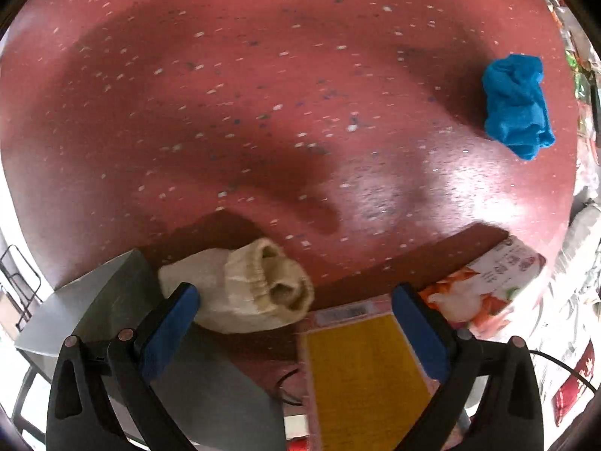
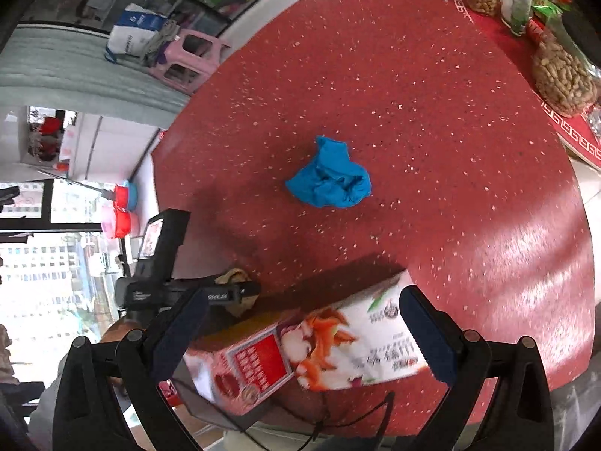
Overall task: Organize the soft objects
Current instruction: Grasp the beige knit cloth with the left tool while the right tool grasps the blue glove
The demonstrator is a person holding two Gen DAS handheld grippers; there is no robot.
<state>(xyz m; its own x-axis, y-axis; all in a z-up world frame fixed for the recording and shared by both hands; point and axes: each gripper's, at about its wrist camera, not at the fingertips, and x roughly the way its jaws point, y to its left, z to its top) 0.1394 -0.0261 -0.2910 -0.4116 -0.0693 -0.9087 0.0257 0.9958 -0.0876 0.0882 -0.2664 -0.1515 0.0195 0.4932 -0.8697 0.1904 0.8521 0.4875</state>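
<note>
A crumpled blue cloth point(image 1: 516, 105) point(image 2: 330, 176) lies alone on the red speckled table point(image 1: 263, 94) point(image 2: 432, 131). A rolled beige sock point(image 1: 244, 285) point(image 2: 234, 276) rests at the near table edge, on the rim of an open printed carton point(image 1: 484, 285) point(image 2: 319, 349) with a grey flap point(image 1: 112, 319). My left gripper point(image 1: 296, 323) is open above the carton, its left fingertip just beside the sock and not gripping it. My right gripper point(image 2: 304, 330) is open over the carton's printed side, far short of the blue cloth.
A yellow panel point(image 1: 360, 368) and a black cable point(image 1: 289, 387) show in the carton's mouth. A second round table point(image 2: 571, 143) with peanuts and jars stands at the far right. A pink stool point(image 2: 188, 56) and bags sit on the floor beyond.
</note>
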